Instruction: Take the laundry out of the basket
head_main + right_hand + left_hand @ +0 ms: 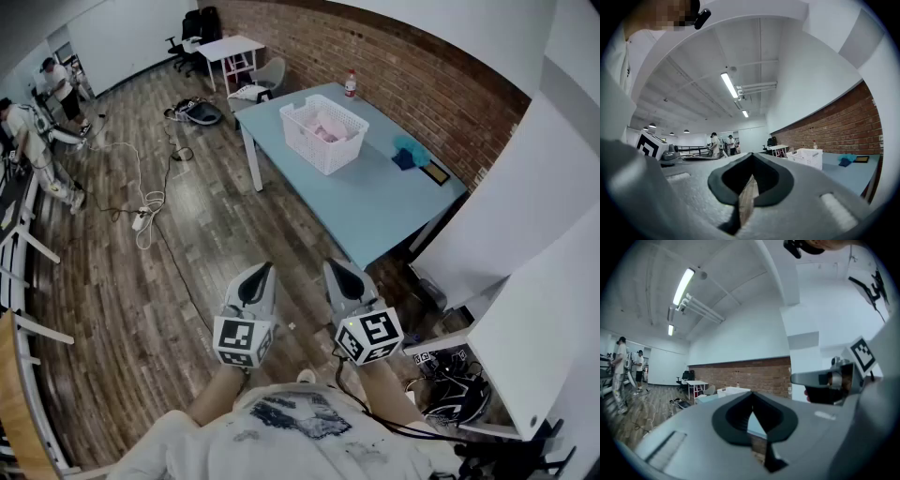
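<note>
A white laundry basket (324,134) with pink laundry (326,126) in it stands on the far half of a light blue table (380,208). My two grippers are held level close to my body, well short of the table and pointing toward it. The left gripper (260,273) has its jaws together with nothing between them. The right gripper (337,270) is likewise shut and empty. The basket (806,157) shows far off to the right in the right gripper view, and small and distant (733,391) in the left gripper view.
A blue cloth (410,153) and a bottle (350,84) lie on the table by the brick wall. White furniture (530,319) and tangled cables (459,389) are at my right. Cords (142,217) trail over the wood floor; people (28,131) stand far left.
</note>
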A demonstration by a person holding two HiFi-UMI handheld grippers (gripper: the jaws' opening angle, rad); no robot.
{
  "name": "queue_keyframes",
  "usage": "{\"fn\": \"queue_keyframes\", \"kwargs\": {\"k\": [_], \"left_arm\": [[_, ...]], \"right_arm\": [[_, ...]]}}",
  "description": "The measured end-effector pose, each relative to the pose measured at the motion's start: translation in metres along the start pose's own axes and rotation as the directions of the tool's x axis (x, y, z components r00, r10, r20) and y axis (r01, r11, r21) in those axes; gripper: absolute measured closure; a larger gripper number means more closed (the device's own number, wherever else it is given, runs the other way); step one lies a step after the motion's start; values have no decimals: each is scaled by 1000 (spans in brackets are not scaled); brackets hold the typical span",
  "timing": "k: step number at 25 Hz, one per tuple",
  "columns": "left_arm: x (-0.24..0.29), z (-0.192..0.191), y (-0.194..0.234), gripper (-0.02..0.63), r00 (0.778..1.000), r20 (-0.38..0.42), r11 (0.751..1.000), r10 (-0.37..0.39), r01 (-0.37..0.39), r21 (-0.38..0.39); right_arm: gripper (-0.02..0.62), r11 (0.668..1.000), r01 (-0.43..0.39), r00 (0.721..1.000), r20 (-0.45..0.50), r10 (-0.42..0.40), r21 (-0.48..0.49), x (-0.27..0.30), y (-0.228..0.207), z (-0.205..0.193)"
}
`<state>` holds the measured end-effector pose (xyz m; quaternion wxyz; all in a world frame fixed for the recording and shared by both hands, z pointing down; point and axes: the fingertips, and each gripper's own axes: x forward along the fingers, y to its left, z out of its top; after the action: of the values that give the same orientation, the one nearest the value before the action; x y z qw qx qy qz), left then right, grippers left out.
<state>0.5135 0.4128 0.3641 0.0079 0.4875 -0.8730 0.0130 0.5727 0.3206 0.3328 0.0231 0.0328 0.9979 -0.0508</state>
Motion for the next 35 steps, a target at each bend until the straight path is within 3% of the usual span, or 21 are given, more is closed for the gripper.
{"fn": "queue_keyframes", "kwargs": {"k": [6, 12, 25, 35], "left_arm": [[-51, 1, 5, 615, 1000, -11, 1000, 14, -14, 27], [-60, -9, 8, 615, 999, -34, 1000, 23, -23, 4], [-1, -13, 14, 615, 999, -36, 999, 37, -37, 12], [66, -25, 83, 615, 999, -43, 999, 27, -27, -17]], "right_arm": [[598, 999, 40, 999, -14, -40, 25, -27, 38, -10], [598, 998, 36, 999, -37, -35, 46, -29, 47, -22], [598, 995, -1, 999, -35, 4, 98, 3, -2, -31], [598, 995, 5, 998, -70, 2, 98, 90, -26, -49]]}}
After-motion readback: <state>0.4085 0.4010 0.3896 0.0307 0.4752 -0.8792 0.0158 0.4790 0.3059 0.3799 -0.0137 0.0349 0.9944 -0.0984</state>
